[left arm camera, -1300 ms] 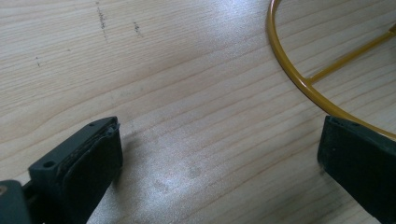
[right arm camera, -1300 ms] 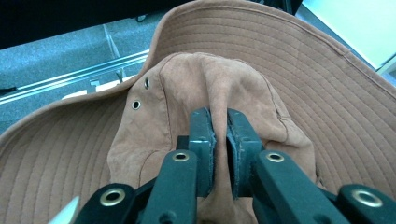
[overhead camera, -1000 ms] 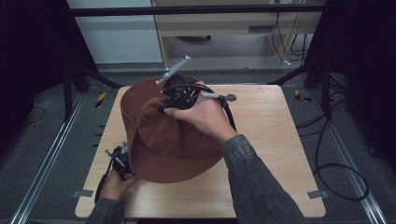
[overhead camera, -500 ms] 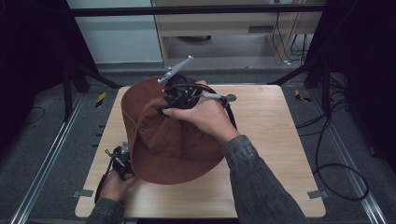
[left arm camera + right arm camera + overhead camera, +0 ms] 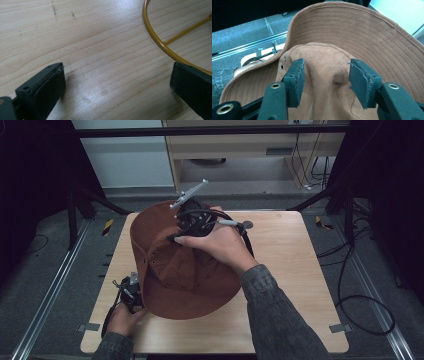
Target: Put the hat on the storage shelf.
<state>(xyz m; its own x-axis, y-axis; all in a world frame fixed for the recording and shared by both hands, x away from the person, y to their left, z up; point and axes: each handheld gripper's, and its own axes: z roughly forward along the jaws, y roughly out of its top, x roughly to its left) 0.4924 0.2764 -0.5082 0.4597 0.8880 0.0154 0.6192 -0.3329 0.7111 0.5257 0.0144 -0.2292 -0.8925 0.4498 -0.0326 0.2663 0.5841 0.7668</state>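
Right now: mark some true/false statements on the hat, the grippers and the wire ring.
1. The hat is brown. True.
2. The right gripper is clamped on the hat. False: its jaws have just been opening, with crown fabric between them, pads apart from it.
3. The left gripper is shut. False: its jaws stand wide over the bare table.
4. A yellow wire ring lies on the table. True.
5. The hat lies on the floor. False: it is on the table.

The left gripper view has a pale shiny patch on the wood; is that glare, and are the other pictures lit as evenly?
Yes, left gripper view: soft glare on the table, the near jaws blurred, the yellow wire ring sharp. High view: table lit, dark surroundings, brown hat shading the wood beneath. Right gripper view: hat evenly lit, bright washed-out corner at upper right.
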